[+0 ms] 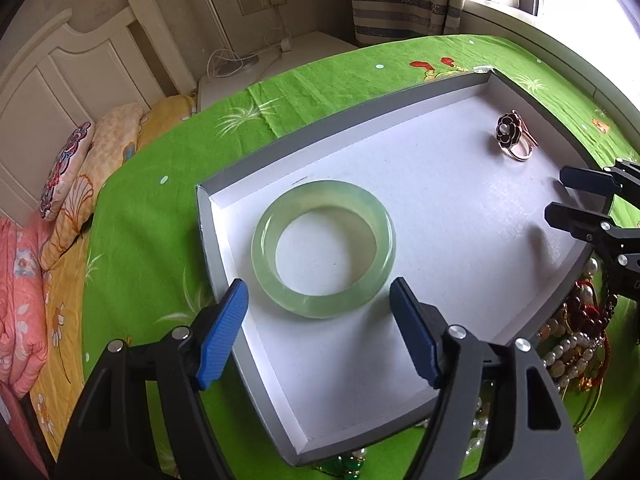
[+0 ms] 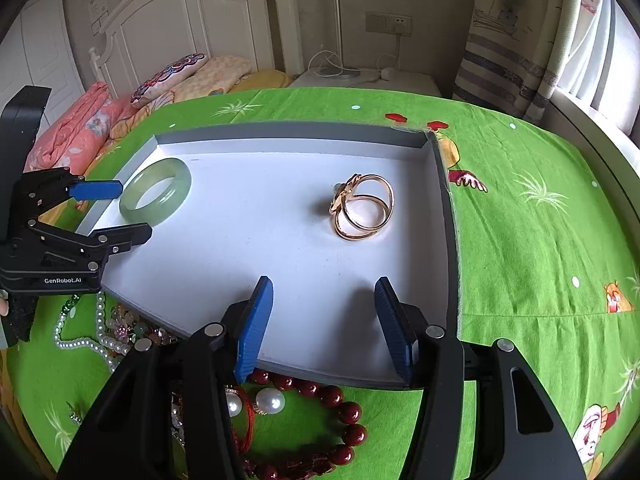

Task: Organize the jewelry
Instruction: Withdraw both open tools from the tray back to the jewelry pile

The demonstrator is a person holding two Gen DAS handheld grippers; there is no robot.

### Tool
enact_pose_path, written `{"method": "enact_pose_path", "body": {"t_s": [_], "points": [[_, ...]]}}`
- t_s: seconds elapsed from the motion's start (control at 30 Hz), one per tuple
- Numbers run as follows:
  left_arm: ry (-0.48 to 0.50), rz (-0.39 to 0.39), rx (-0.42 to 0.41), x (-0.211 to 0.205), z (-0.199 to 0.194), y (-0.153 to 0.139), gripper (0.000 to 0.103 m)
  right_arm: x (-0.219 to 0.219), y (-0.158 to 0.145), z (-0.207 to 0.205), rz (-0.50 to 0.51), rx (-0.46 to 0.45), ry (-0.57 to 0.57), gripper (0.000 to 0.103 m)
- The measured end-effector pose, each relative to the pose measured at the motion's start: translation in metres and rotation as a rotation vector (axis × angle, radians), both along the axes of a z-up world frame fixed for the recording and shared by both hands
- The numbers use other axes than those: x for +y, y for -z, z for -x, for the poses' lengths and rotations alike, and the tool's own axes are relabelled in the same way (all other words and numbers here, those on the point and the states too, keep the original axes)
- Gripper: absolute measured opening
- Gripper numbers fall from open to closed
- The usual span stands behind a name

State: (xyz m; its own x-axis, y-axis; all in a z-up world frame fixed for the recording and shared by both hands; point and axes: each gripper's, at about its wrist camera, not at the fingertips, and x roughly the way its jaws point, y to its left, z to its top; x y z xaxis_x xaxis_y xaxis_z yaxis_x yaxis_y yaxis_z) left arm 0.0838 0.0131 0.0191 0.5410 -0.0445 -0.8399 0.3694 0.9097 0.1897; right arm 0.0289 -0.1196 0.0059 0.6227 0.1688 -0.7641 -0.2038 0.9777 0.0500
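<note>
A pale green jade bangle [image 1: 323,249] lies flat in the grey-walled white tray [image 1: 460,216], near its left end. My left gripper [image 1: 320,332] is open, its blue pads on either side of the bangle's near edge, not touching it. A gold ring with a dark flower [image 1: 514,136] lies at the tray's far right. In the right wrist view the bangle [image 2: 156,192], the ring [image 2: 362,206] and the tray [image 2: 248,240] show again. My right gripper [image 2: 324,324] is open and empty over the tray's near edge. A dark red bead bracelet [image 2: 340,420] lies below it.
A pile of pearl strings and mixed beads [image 2: 104,332] lies on the green cloth [image 2: 540,240] in front of the tray; it also shows in the left wrist view [image 1: 576,344]. Pillows [image 2: 172,74], a white headboard and a bedside table stand behind.
</note>
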Motion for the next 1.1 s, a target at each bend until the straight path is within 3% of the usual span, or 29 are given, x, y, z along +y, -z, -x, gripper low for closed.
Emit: {"method": "enact_pose_path", "body": {"t_s": [0.33, 0.43, 0.53, 0.7, 0.8, 0.9, 0.97, 1.1], "points": [[-0.147, 0.112, -0.119, 0.011, 0.111, 0.001, 0.071, 0.002, 0.001, 0.056, 0.008, -0.011, -0.111, 0.053], [-0.151, 0.130, -0.157, 0.010, 0.135, 0.002, 0.071, 0.001, 0.002, 0.074, 0.011, -0.018, -0.123, 0.053], [-0.122, 0.136, -0.166, 0.008, 0.146, 0.002, 0.072, 0.000, 0.002, 0.090, 0.012, -0.026, -0.115, 0.054], [-0.067, 0.153, -0.151, 0.000, 0.144, 0.002, 0.085, -0.002, 0.003, 0.109, 0.008, -0.027, -0.107, 0.055], [-0.063, 0.164, -0.151, 0.001, 0.144, 0.002, 0.086, -0.008, -0.004, 0.128, 0.022, -0.107, -0.084, 0.067], [-0.080, 0.162, -0.191, 0.002, 0.150, -0.002, 0.086, -0.017, -0.016, 0.158, 0.008, -0.210, -0.116, 0.067], [-0.111, 0.161, -0.262, 0.005, 0.161, -0.011, 0.088, -0.021, -0.019, 0.177, 0.032, -0.248, -0.165, 0.067], [-0.172, 0.281, -0.341, 0.024, 0.191, -0.026, 0.101, -0.023, -0.009, 0.215, 0.110, -0.252, -0.349, 0.066]]}}
